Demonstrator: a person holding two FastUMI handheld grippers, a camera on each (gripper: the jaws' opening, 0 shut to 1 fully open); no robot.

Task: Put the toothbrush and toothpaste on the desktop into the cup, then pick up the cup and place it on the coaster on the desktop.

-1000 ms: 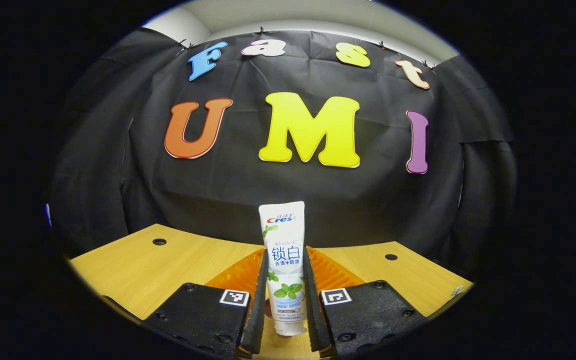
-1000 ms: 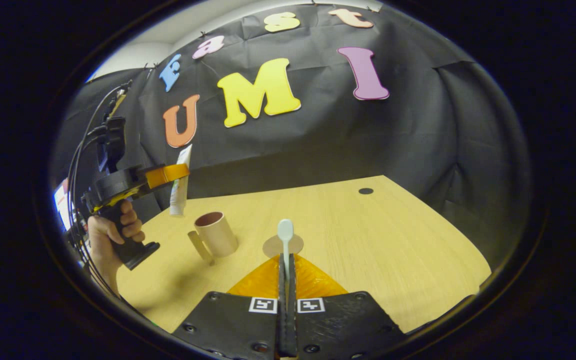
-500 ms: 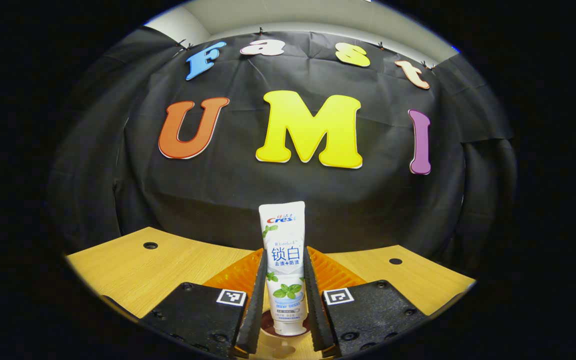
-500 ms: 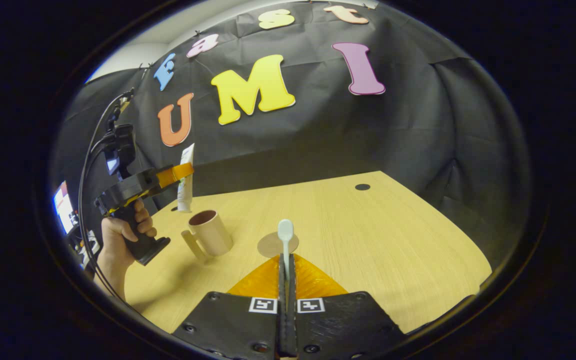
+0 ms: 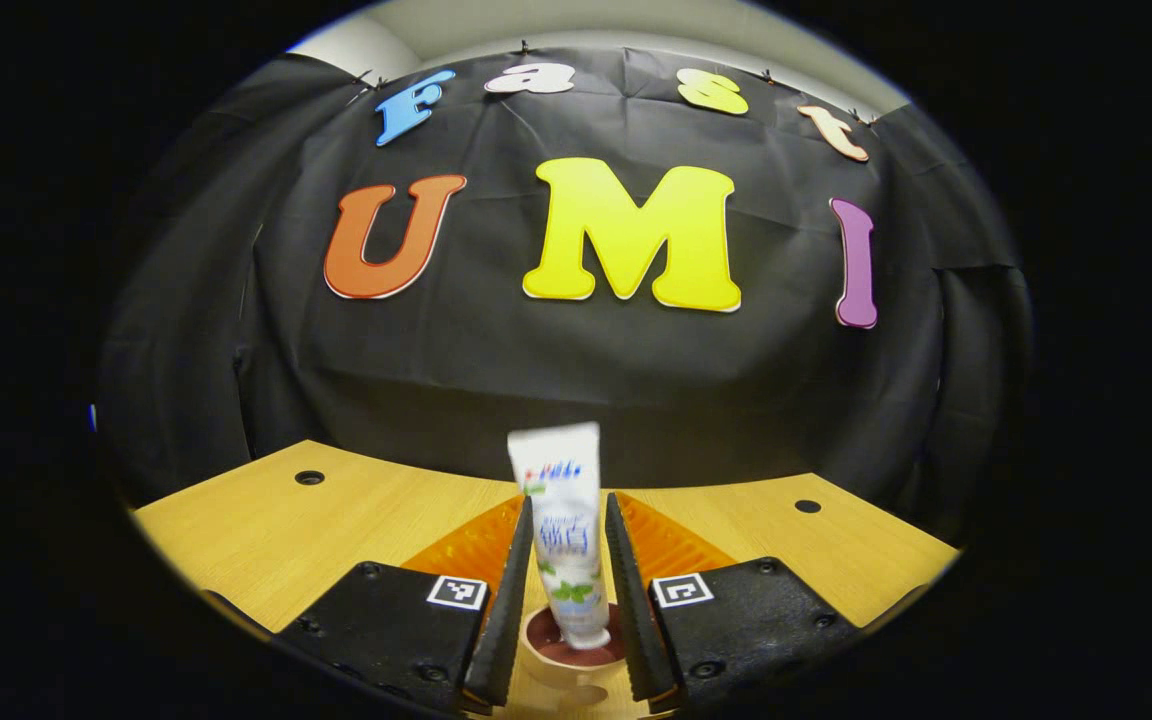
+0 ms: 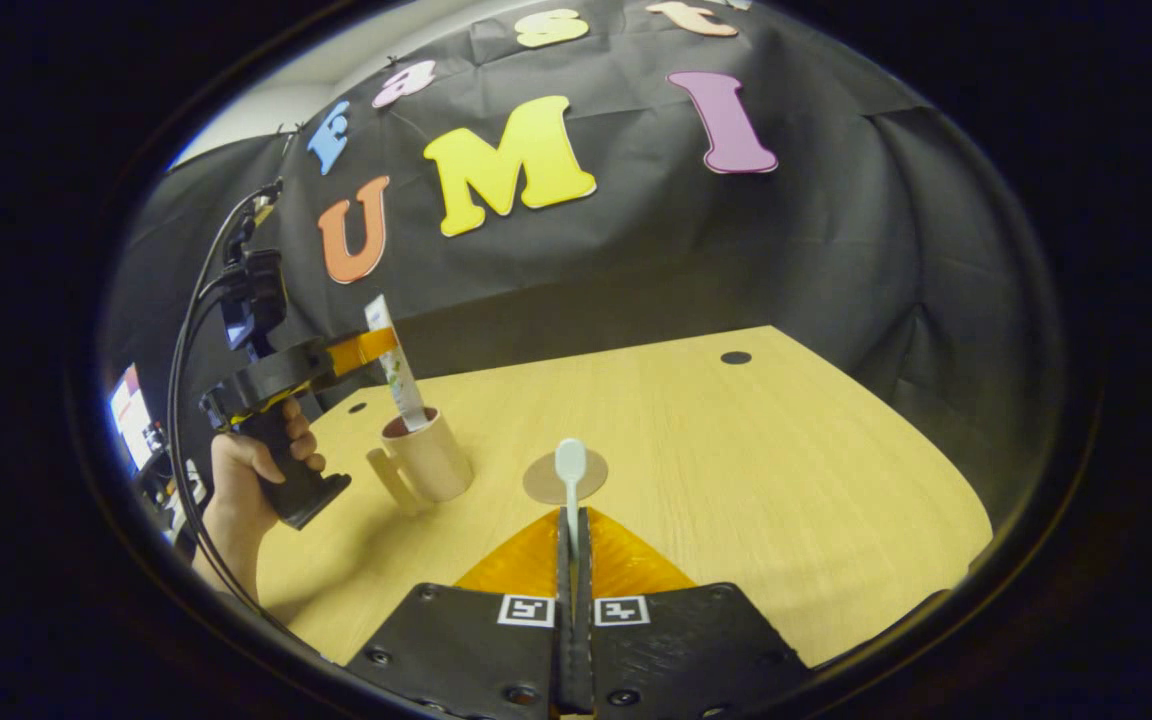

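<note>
The white toothpaste tube (image 5: 564,540) stands blurred and tilted between my left gripper's (image 5: 568,500) fingers, cap end down inside the beige cup (image 5: 556,668). The fingers stand slightly apart from the tube, open. In the right gripper view the left gripper (image 6: 381,345) hovers over the cup (image 6: 431,465), and the toothpaste tube (image 6: 398,375) leans out of the cup's mouth. My right gripper (image 6: 573,515) is shut on the white toothbrush (image 6: 570,470), whose head points forward over the round coaster (image 6: 541,485). The cup stands to the left of the coaster.
The wooden table (image 6: 736,480) stretches to the right of the coaster and has small dark holes (image 6: 735,357) near the back. A hand (image 6: 246,470) holds the left gripper's handle at the table's left edge, with cables trailing above. The black cloth wall closes off the back.
The left gripper has let go of the toothpaste, which dropped cap first into the cup and tipped over. The right gripper with the toothbrush has barely moved.
</note>
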